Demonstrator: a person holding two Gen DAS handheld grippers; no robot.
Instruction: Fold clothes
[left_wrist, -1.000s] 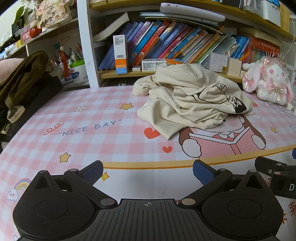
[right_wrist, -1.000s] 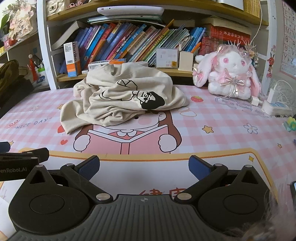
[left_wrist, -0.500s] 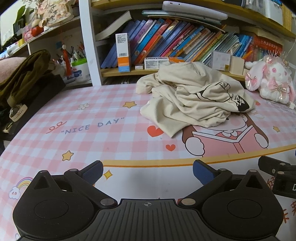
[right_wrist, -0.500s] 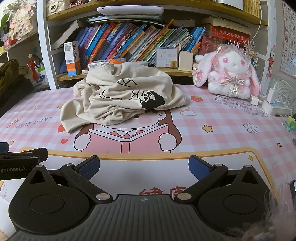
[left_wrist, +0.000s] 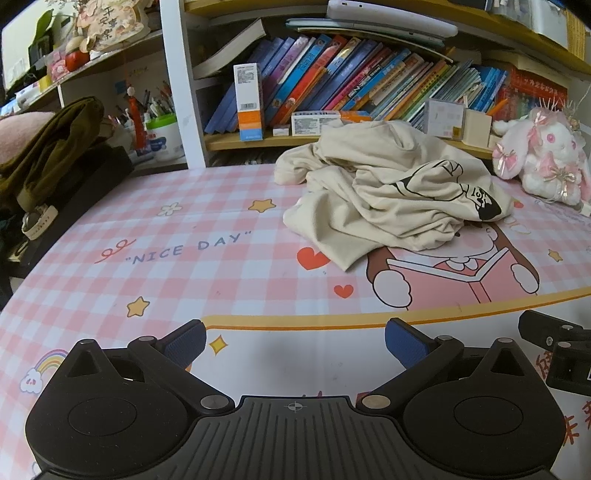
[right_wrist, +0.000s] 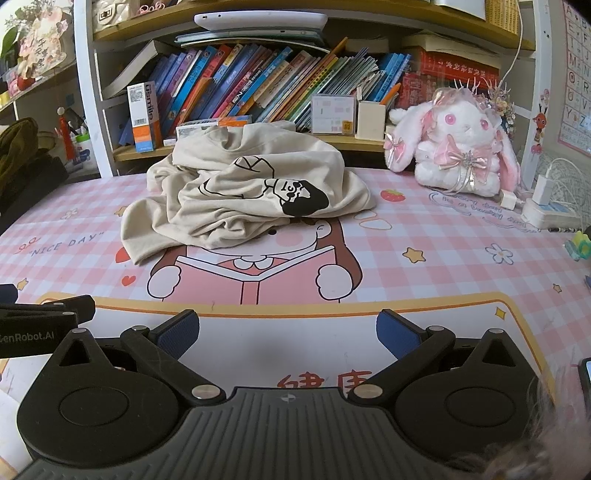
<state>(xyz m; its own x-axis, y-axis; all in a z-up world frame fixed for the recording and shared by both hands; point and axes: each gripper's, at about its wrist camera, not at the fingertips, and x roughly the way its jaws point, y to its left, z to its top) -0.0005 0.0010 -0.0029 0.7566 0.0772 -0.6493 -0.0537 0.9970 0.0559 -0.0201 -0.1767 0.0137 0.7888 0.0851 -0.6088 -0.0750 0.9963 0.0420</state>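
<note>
A cream T-shirt (left_wrist: 388, 199) with a black cartoon print lies crumpled in a heap at the back of the pink checked table mat (left_wrist: 184, 266), close to the bookshelf. In the right wrist view the same T-shirt (right_wrist: 251, 195) sits centre-left, ahead of the fingers. My left gripper (left_wrist: 293, 341) is open and empty, low over the mat's white front area, well short of the shirt. My right gripper (right_wrist: 286, 330) is also open and empty, near the front edge. Each gripper shows at the edge of the other's view.
A bookshelf (right_wrist: 258, 92) full of books runs along the back. A white and pink plush rabbit (right_wrist: 458, 144) sits back right, with a power strip and cables (right_wrist: 546, 210) beside it. Dark olive clothing (left_wrist: 48, 155) is piled at the far left.
The left gripper's view has shifted slightly, so the shirt sits a little further right and closer. The right gripper has hardly moved. Both grippers stay open.
</note>
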